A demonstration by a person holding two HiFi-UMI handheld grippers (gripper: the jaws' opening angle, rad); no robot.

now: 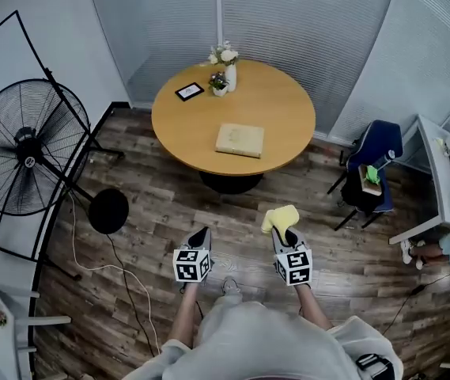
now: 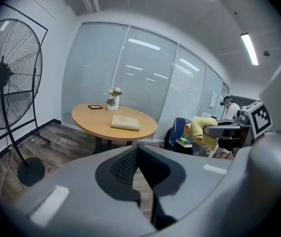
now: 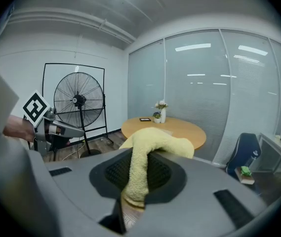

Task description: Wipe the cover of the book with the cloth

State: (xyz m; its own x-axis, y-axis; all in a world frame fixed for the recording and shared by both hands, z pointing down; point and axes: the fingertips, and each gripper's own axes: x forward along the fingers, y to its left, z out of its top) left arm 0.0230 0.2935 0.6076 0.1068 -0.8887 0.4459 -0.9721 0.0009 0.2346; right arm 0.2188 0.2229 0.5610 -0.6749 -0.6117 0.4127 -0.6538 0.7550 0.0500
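Yellow cloth (image 1: 280, 217) up front: fluffy, a rough terry nap, pinched in the right gripper (image 1: 287, 234), whose shell is matt grey plastic with black pads (image 3: 114, 174) finely gridded. The left gripper (image 1: 202, 234) has the same matt plastic. The table (image 1: 280, 101) has a smooth wood-look top with a soft sheen. The book (image 1: 240, 140) cover is pale and matt. The floor (image 1: 153, 204) is grainy wood plank, dull.

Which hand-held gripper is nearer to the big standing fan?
Left. The left hand-held gripper hangs right of the fan; the right hand-held gripper, shut on the cloth, is farther right.
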